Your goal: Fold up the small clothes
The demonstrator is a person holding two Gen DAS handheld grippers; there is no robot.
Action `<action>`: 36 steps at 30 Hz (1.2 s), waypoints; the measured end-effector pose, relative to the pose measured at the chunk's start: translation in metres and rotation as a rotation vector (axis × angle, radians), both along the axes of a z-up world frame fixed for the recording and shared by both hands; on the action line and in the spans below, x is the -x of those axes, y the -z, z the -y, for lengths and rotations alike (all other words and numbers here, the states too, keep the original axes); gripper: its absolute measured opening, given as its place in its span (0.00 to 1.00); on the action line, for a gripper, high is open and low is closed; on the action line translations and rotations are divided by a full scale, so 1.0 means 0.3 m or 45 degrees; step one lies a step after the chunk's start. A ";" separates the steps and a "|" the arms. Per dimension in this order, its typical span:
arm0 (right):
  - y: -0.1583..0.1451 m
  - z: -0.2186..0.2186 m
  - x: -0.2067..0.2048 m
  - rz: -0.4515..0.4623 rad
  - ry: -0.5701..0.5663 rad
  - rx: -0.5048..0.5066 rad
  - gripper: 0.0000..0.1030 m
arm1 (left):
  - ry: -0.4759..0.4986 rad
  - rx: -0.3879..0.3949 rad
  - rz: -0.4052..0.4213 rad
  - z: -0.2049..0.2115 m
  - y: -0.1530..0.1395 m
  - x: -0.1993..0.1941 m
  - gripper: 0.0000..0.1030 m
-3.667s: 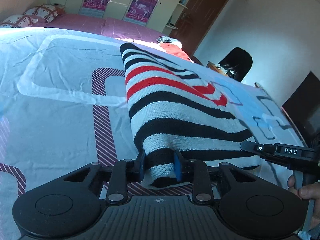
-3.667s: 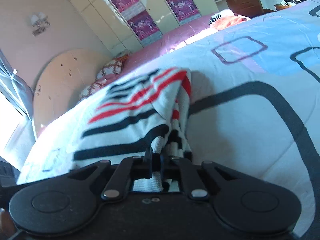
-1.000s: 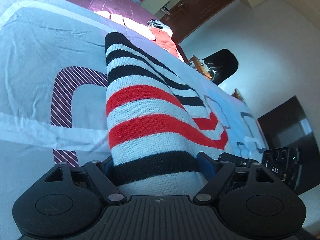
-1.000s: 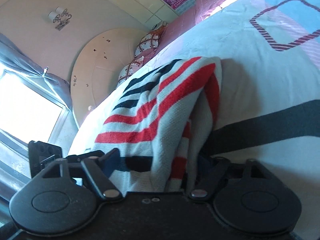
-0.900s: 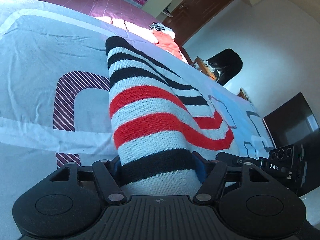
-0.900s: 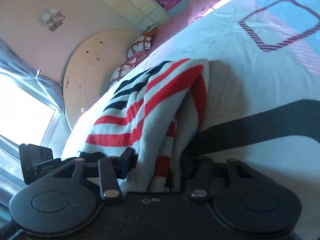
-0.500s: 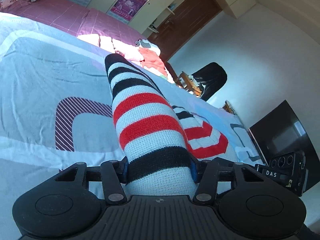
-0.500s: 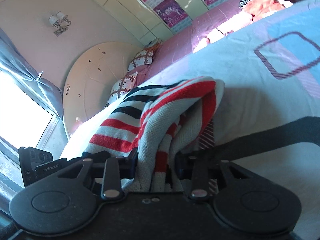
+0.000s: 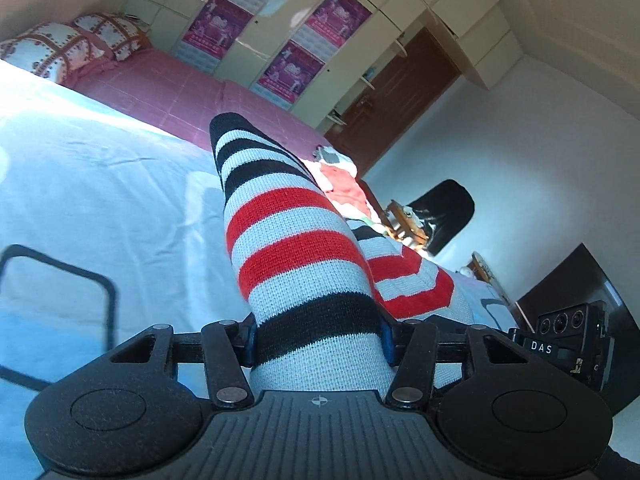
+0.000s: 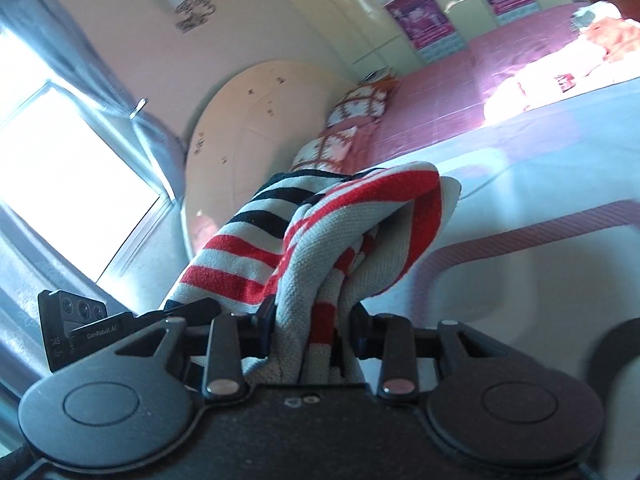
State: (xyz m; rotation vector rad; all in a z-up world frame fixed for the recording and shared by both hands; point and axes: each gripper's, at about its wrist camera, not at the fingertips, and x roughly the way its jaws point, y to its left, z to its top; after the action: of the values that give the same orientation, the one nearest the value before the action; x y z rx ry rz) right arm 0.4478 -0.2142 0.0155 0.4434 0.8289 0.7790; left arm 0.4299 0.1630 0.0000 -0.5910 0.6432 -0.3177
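A knit garment with white, black and red stripes [image 9: 288, 236] is folded over and lifted off the pale blue bedsheet [image 9: 100, 200]. My left gripper [image 9: 318, 340] is shut on one end of it, the cloth bunched thick between the jaws. My right gripper [image 10: 312, 330] is shut on the other end of the striped garment [image 10: 320, 240], which hangs in folds from it. The right gripper's body shows at the right edge of the left wrist view [image 9: 568, 344], and the left one at the left edge of the right wrist view [image 10: 80, 328].
A pink bed [image 9: 168, 92] with patterned pillows [image 9: 52, 52] lies behind the sheet. Loose clothes [image 9: 344, 188] sit at its far end. A cupboard wall with posters, a brown door [image 9: 392, 96], a black chair [image 9: 444, 212] and a dark screen [image 9: 572, 280] stand beyond. A window [image 10: 60, 180] is at left.
Both grippers closed from wide open onto the folded garment's ends and raised it; the cloth now hangs lifted off the sheet and both views tilt upward.
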 end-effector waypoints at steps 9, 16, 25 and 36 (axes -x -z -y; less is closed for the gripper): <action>0.105 -0.436 0.030 -0.105 -0.198 0.010 0.34 | -0.203 0.009 -0.119 -0.347 0.142 0.216 0.51; 0.272 -0.459 0.054 -0.273 -0.122 0.016 0.37 | -0.236 0.104 -0.203 -0.373 0.321 0.287 0.57; 0.225 -0.342 0.147 -0.414 -0.142 -0.006 0.66 | -0.279 0.267 -0.206 -0.409 0.345 0.430 0.60; 0.128 -0.252 0.246 -0.388 -0.077 -0.079 0.42 | -0.276 0.219 -0.221 -0.361 0.330 0.604 0.60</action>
State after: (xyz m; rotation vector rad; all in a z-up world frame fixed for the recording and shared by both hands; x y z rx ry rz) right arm 0.3742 -0.1386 -0.0228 0.6043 1.1077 0.8056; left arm 0.2487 0.2712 -0.0990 -0.8528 0.7157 -0.1198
